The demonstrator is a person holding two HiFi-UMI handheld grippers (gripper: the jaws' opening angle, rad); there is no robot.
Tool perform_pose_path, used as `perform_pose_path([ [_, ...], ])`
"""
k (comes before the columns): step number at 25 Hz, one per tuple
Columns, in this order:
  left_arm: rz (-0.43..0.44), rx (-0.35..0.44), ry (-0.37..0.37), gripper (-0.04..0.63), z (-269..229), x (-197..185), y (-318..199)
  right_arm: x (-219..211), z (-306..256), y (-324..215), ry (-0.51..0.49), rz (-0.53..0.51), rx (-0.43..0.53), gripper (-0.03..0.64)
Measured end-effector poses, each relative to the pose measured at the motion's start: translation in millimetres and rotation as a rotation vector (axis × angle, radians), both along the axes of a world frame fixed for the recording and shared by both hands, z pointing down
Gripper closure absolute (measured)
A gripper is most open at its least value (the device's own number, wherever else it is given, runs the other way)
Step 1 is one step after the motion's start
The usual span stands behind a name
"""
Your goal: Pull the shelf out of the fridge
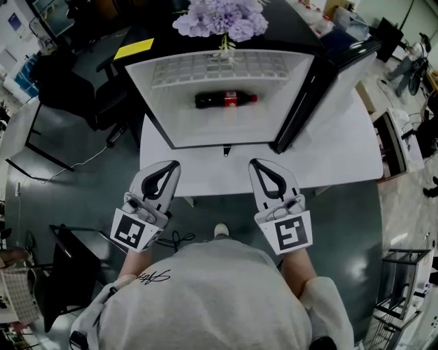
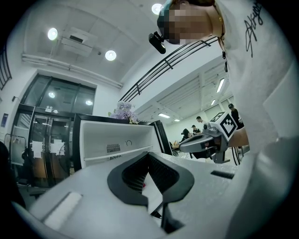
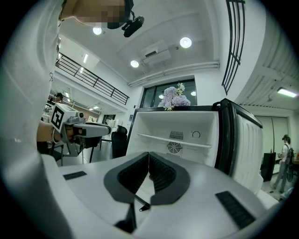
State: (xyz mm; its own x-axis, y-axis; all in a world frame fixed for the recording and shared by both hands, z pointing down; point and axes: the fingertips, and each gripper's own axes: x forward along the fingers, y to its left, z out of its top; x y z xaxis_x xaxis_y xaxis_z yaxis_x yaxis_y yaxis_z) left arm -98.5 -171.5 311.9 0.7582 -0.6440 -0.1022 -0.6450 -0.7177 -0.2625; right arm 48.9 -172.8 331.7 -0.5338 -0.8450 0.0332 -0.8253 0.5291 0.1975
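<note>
Currently both sets of jaws pressed together, empty. Left gripper (image 1: 173,165) and right gripper (image 1: 253,163) side by side over the white table (image 1: 342,160), fridge (image 1: 154,102) open at 12 o'clock. Shelf (image 3: 166,139) seated inside, apparently above the cola bottle (image 1: 226,100) lying flat.

white fridge (image 1: 226,133), purple flowers (image 1: 220,17)
</note>
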Motion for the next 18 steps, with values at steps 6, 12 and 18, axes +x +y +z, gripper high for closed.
perform_pose_path([
  [6, 0.018, 0.005, 0.001, 0.591, 3, -5, -18, -7, 4, -15, -0.003, 0.018, 0.004, 0.604],
  [12, 0.03, 0.003, 0.002, 0.589, 6, -9, -27, -8, 9, -22, -0.006, 0.041, -0.003, 0.604],
  [18, 0.034, -0.013, -0.004, 0.591, 13, -6, -32, -6, 12, -27, -0.005, 0.045, -0.013, 0.604],
])
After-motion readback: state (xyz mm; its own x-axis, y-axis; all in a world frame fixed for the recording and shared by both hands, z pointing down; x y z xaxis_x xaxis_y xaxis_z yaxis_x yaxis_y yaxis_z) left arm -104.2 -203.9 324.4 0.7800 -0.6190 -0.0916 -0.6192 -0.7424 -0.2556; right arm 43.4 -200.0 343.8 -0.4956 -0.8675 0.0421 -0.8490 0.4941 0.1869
